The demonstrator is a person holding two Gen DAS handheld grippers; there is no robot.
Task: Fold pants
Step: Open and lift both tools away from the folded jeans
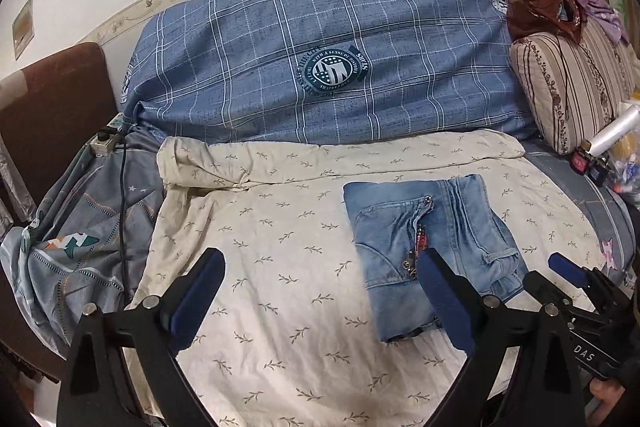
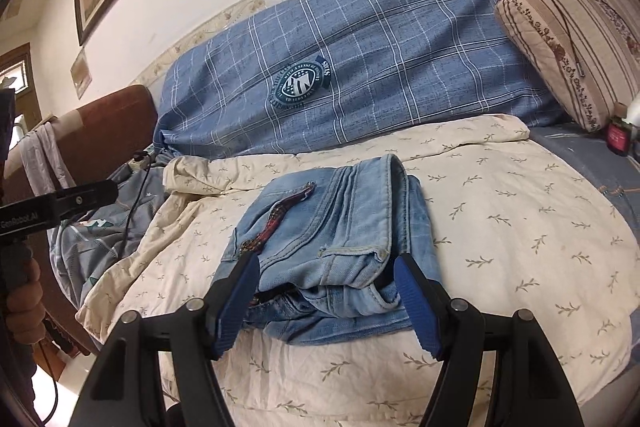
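Pale blue denim pants (image 2: 336, 239), folded into compact bundle, lie on cream leaf-print sheet (image 2: 520, 227) before blue plaid bolster (image 2: 360, 67). Your left gripper (image 1: 320, 299) wide, empty; your right gripper (image 2: 328, 307) half-wide, straddling bundle's near edge, not pinching. Folding looks finished; next, just tidy edges.

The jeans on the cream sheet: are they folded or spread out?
Folded. The jeans lie as a compact stacked bundle on the cream sheet, with layered edges visible at the near end.

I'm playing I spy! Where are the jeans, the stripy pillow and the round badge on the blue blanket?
jeans (image 2: 352, 223): right wrist view, top folded layer.
stripy pillow (image 1: 572, 87): left wrist view, its front face.
round badge (image 1: 334, 71): left wrist view, the badge's middle.
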